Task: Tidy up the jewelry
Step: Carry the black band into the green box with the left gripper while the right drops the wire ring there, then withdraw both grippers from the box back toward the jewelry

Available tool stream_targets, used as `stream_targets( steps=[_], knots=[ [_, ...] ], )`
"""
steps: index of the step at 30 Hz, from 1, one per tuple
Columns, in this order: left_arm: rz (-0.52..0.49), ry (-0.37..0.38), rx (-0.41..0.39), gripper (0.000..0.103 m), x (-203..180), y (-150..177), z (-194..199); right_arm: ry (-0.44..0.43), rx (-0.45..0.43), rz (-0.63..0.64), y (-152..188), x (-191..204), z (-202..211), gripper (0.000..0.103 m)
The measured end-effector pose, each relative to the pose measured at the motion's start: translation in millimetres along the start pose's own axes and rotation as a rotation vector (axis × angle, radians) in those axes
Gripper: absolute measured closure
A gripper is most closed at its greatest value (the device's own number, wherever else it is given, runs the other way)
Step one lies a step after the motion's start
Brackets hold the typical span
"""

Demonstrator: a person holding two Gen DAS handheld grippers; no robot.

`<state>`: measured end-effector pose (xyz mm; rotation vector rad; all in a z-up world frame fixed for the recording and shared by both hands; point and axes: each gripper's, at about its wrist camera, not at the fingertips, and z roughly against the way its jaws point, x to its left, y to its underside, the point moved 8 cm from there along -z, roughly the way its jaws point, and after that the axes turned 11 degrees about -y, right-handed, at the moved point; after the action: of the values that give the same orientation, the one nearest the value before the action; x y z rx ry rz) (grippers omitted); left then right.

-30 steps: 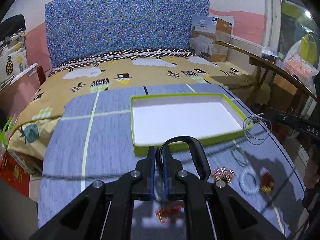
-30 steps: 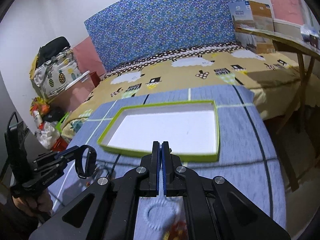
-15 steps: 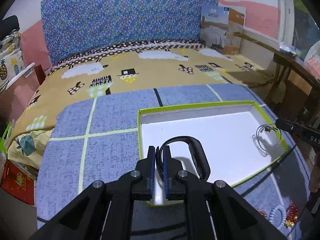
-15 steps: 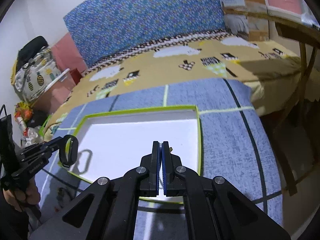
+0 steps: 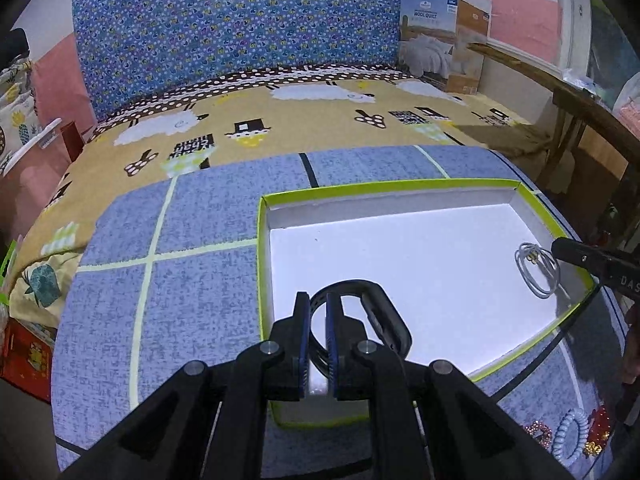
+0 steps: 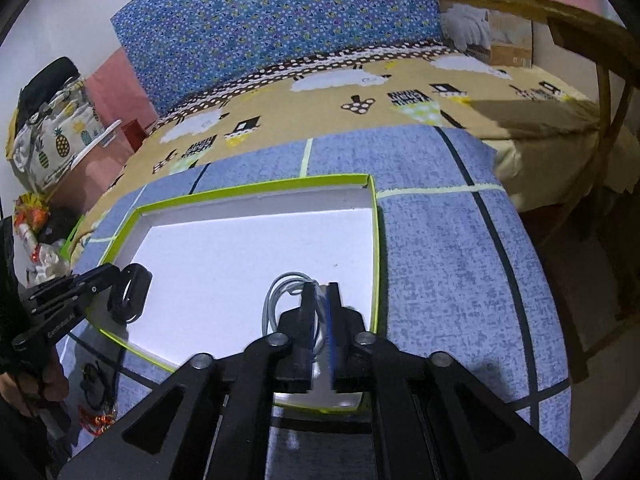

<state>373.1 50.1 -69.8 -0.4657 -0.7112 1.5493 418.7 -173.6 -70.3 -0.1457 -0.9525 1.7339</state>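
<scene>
A shallow white tray with a lime-green rim [image 5: 464, 186] [image 6: 256, 190] lies on the blue checked cloth. My left gripper [image 5: 317, 308] has parted a little around a black band bracelet [image 5: 384, 308] that rests at the tray's near-left corner; it also shows in the right wrist view [image 6: 130, 298]. My right gripper [image 6: 320, 300] has parted slightly around a thin silver-white necklace [image 6: 280, 292] that lies in the tray's right end, seen in the left wrist view too [image 5: 536, 276].
Loose jewelry lies on the cloth outside the tray: a pale blue coil bracelet [image 5: 572, 436], red and gold pieces [image 5: 600, 432] and a red piece [image 6: 96, 420]. A bed with a blue headboard [image 5: 248, 32] is behind, a wooden table [image 6: 592, 32] at the right.
Both grippers moved forward and down over the tray. The left lowered the black bracelet into the near-left corner, the right laid the necklace down at the right end. Both sets of fingers have parted slightly.
</scene>
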Motion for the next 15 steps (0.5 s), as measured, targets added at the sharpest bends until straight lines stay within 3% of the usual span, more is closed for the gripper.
stream_targets(
  steps=[2, 4, 7, 15],
  knots=[
    [0.004, 0.003, -0.003, 0.093, 1, 0, 2, -0.005, -0.010, 0.015, 0, 4, 4, 0.078],
    [0.012, 0.006, -0.011, 0.089, 2, 0, 6, -0.004, -0.019, 0.024, 0, 8, 8, 0.075],
    [0.029, 0.017, -0.029, 0.081, 6, -1, 15, -0.008, -0.034, 0.051, 2, 17, 18, 0.075],
    [0.061, 0.036, -0.093, 0.081, 21, 12, 57, -0.040, -0.095, 0.090, 17, 46, 59, 0.075]
  ],
)
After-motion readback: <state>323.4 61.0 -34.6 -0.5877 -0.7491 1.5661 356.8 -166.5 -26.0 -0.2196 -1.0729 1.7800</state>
